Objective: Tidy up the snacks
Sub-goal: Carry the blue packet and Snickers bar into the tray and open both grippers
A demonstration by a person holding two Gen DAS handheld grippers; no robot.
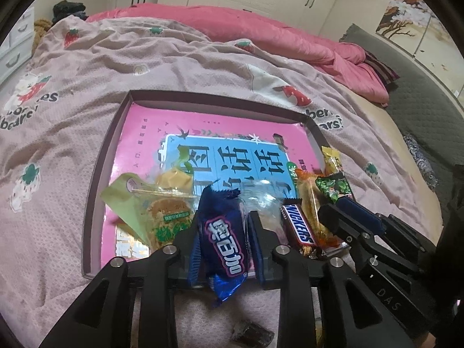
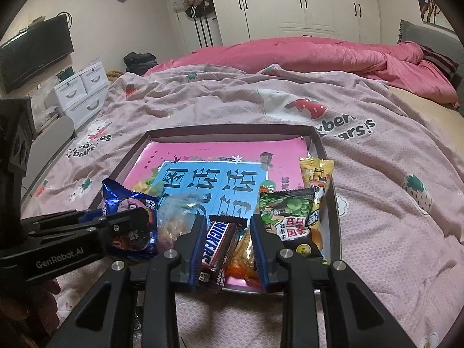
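the left gripper (image 1: 224, 232) is clamping a blue foil snack packet (image 1: 223, 243) over the near rim of the shallow dark cardboard tray (image 1: 95, 174); the right gripper (image 2: 226, 240) is standing apart around a brown snickers bar (image 2: 217, 249).

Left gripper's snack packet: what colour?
Dark blue packet with white lettering, clearest in the left wrist view.

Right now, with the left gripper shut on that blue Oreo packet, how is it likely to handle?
The blue Oreo packet looks light and crinkly: its foil ends flare past the left gripper. Glossy wrap may slip. Biscuits inside probably crack if squeezed hard.
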